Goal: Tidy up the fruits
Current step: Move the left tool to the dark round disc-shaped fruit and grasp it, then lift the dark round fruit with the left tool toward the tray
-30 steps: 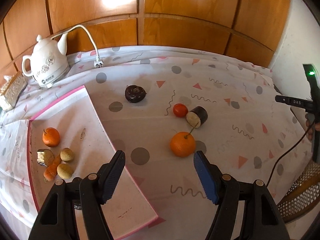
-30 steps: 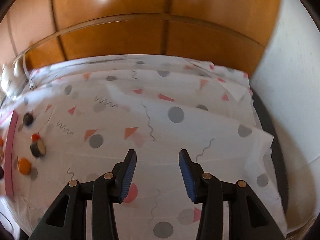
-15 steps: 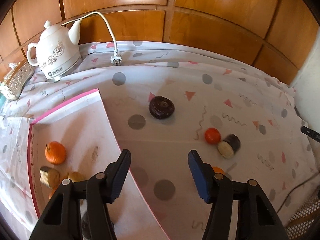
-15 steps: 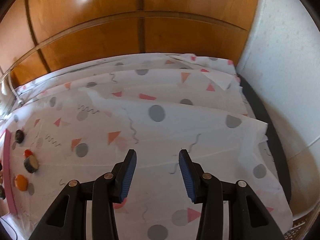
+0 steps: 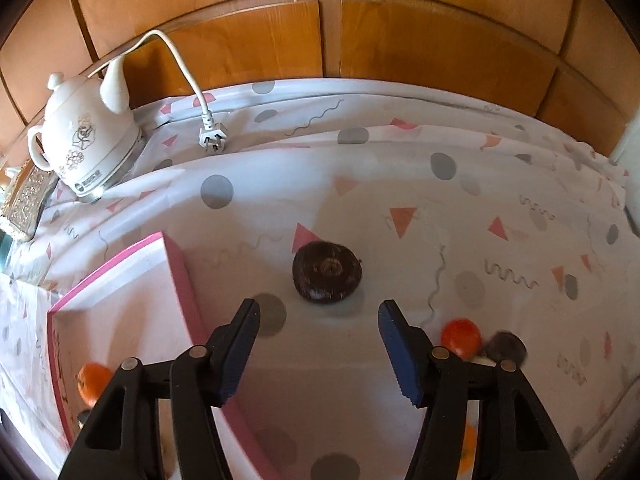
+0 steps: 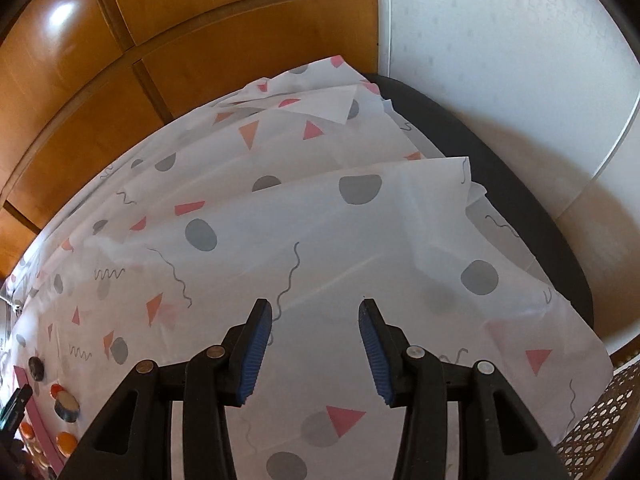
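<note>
My left gripper (image 5: 318, 332) is open and empty, just short of a dark brown round fruit (image 5: 327, 271) on the patterned tablecloth. A small red fruit (image 5: 461, 336) and a dark cut piece (image 5: 505, 347) lie to its right. An orange fruit (image 5: 468, 446) shows behind the right finger. A pink-edged tray (image 5: 132, 312) at left holds an orange fruit (image 5: 91, 380). My right gripper (image 6: 316, 338) is open and empty over bare cloth; the fruits (image 6: 66, 402) lie far left of it.
A white electric kettle (image 5: 86, 136) with its loose cord and plug (image 5: 210, 138) stands at the back left by a wood-panelled wall. A patterned box (image 5: 28, 196) lies at far left. The table's right edge (image 6: 560, 248) and a wicker surface (image 6: 600, 420) are near the right gripper.
My left gripper has moved forward and left, from the orange fruit toward the dark brown fruit, jaws still open. My right gripper has swung right toward the table's edge.
</note>
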